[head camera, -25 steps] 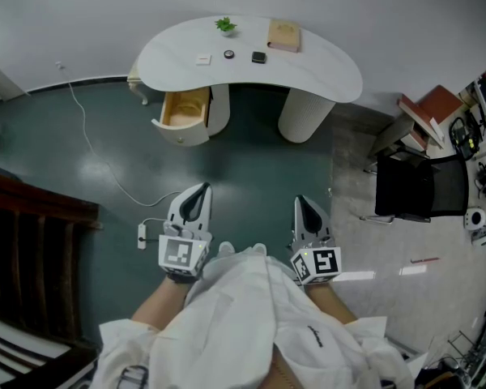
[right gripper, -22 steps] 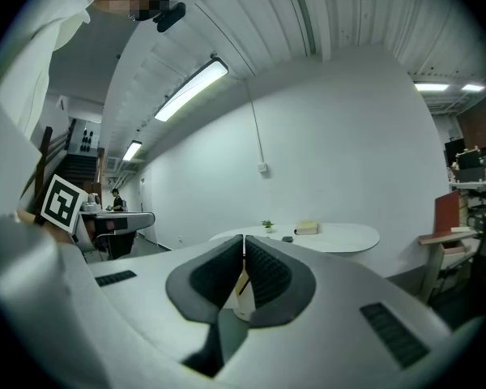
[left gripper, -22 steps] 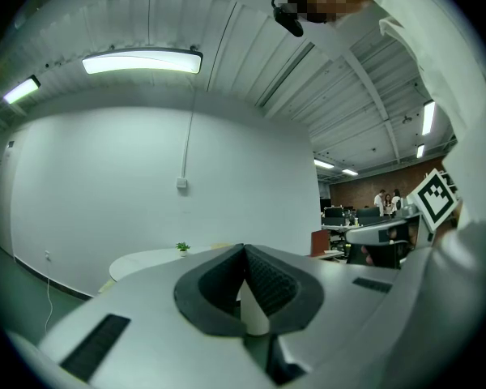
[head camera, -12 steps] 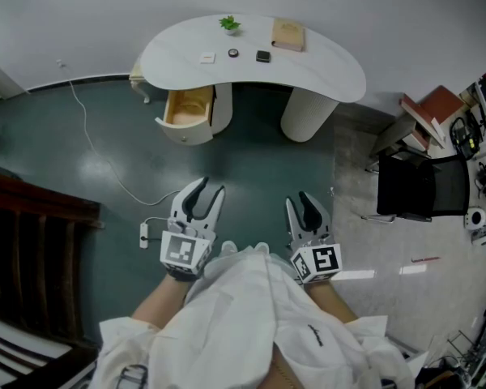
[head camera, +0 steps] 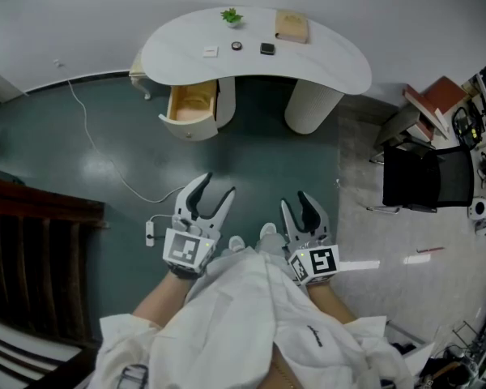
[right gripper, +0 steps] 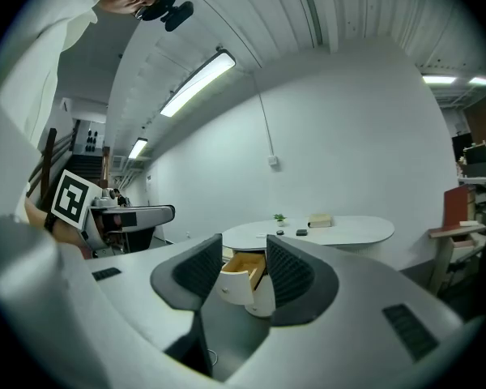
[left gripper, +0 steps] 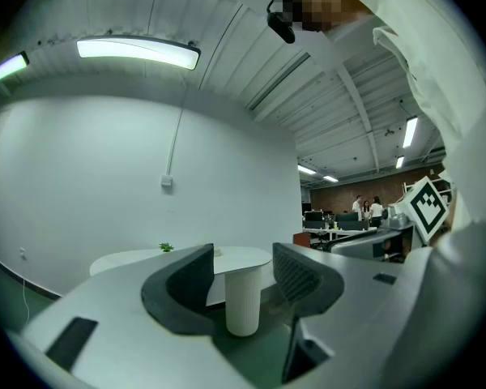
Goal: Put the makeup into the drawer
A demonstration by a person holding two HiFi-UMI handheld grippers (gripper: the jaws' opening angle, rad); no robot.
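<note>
The left hand-held gripper [head camera: 217, 186] and the right hand-held gripper [head camera: 296, 203] have just been opening and now stand apart with nothing inside, ready to grab, but the makeup [head camera: 266, 49] sits far off at 12 o'clock on the bench [head camera: 324, 63], above the open drawer [head camera: 190, 104].

The drawer [head camera: 191, 104] sits under the table [head camera: 324, 59] at its left end, the plant [head camera: 231, 14] on top.

I see a power strip [head camera: 150, 232] just left of my left claw [head camera: 217, 185], a black chair [head camera: 425, 186] far right of it.
</note>
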